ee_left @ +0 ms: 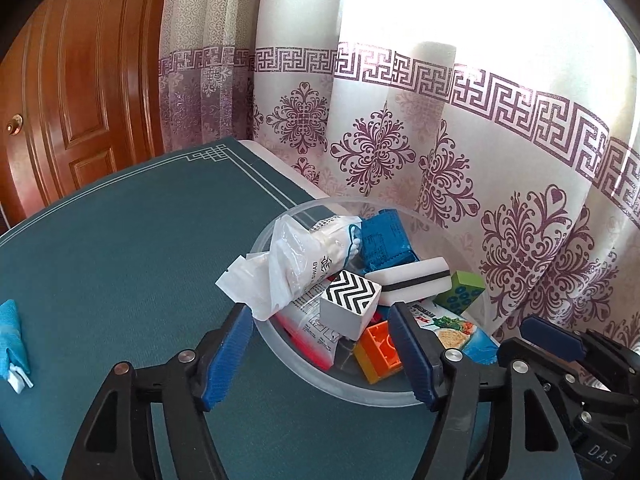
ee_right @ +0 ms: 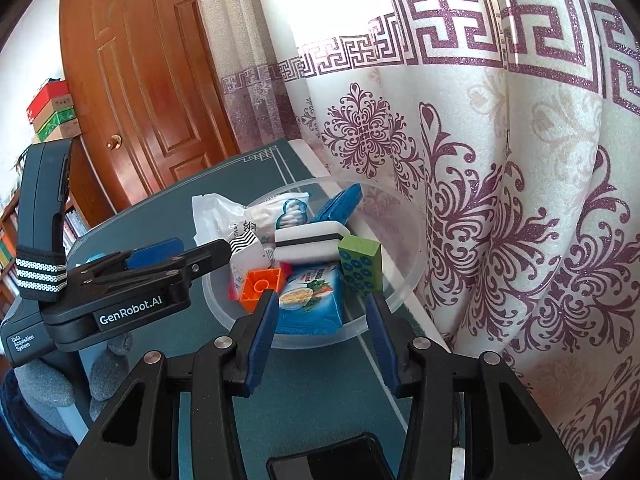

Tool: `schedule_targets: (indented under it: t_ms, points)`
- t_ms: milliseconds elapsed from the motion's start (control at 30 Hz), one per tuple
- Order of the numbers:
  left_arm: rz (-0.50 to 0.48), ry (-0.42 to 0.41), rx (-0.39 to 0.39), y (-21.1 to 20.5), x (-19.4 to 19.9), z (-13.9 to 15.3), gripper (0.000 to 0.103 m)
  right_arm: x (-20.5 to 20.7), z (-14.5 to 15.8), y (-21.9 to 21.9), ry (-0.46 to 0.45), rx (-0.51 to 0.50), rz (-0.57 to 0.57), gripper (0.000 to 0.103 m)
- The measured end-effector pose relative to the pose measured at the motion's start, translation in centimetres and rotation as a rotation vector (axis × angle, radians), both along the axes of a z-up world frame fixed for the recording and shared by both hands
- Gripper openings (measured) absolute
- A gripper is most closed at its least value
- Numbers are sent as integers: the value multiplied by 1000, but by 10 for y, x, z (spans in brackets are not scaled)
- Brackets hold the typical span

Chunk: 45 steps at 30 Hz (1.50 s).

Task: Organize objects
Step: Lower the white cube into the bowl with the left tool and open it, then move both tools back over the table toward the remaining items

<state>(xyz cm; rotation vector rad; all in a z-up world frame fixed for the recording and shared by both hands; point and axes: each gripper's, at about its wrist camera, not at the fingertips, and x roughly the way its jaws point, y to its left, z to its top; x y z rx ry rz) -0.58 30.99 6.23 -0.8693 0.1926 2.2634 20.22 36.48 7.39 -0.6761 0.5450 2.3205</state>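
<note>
Bowl (ee_left: 280, 360) sits at the far right corner of the green mat (ee_left: 120, 260), packed with small things, and I have both grippers parked just short of its near rim. My left gripper (ee_left: 320, 352) stands wide with nothing between its blue pads (ee_left: 224, 356); my right gripper (ee_right: 322, 336) is also spread wide and holds nothing.

From the left wrist I see the pile from the side: a swab bag (ee_left: 304, 264) spilling over the left rim, a zigzag box (ee_left: 352, 304) leaning on it, a white sponge (ee_left: 412, 280) with a dark stripe, a blue pack (ee_left: 384, 244) behind, an orange brick (ee_left: 380, 348) low in front and a green block (ee_left: 460, 292) at the right. Only this view catches a blue cloth (ee_left: 14, 336) lying well apart near the mat's left edge.

From the right wrist I get what the other hides: the noodle packet (ee_right: 312, 300) flat at the front of the bowl, and the whole left gripper body from outside, its tip reaching over the rim near the zigzag box (ee_right: 244, 242). The green block (ee_right: 360, 266) stands upright here.

Behind hangs a white curtain (ee_left: 440, 140) with purple patterns; a brown door (ee_right: 152, 92) stands left, stacked boxes (ee_right: 52, 110) beside it.
</note>
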Motion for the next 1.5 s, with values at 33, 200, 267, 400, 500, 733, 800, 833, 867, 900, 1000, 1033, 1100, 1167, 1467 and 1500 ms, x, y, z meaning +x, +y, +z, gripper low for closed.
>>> schedule_targets:
  t_ms: [33, 200, 267, 400, 500, 733, 800, 833, 867, 900, 1000, 1033, 1100, 1167, 1467, 1500]
  points:
    - [7, 0, -6, -1, -1, -1, 74, -1, 0, -1, 0, -1, 2, 47]
    - [52, 1, -60, 5, -10, -13, 74, -5, 0, -6, -1, 2, 19, 47]
    - [74, 5, -95, 12, -17, -18, 74, -6, 1, -8, 0, 6, 22, 47]
    - [94, -6, -113, 20, -27, -23, 74, -6, 0, -8, 0, 4, 19, 47]
    - [91, -7, -105, 15, -25, -24, 76, -5, 1, -8, 3, 2, 14, 47]
    - [124, -26, -79, -3, -22, -16, 79, -8, -1, -12, 0, -3, 24, 47]
    - [131, -12, -75, -10, -19, -13, 84, -9, 0, -15, 1, -5, 29, 47]
    - [134, -4, -74, -13, -17, -11, 86, -10, 0, -16, 1, -7, 31, 47]
    - [136, 1, -74, -17, -16, -9, 89, -11, 0, -17, 1, -10, 34, 47]
    - [139, 4, -75, -20, -14, -8, 92, -12, -1, -18, 1, -15, 37, 47]
    - [155, 6, -81, -32, -14, -6, 96, -18, -4, -25, -3, -28, 48, 51]
    - [161, 6, -82, -36, -14, -6, 96, -20, -5, -27, -5, -30, 54, 52]
    - [179, 6, -81, -46, -15, -4, 97, -25, -6, -33, -8, -31, 67, 52]
    - [204, 12, -83, -57, -16, -2, 97, -29, -6, -40, -9, -30, 80, 52]
    - [298, 64, -123, -105, -15, 5, 99, -50, -2, -66, -10, -31, 128, 52]
    - [302, 67, -124, -109, -14, 5, 99, -53, -3, -68, -12, -33, 134, 52]
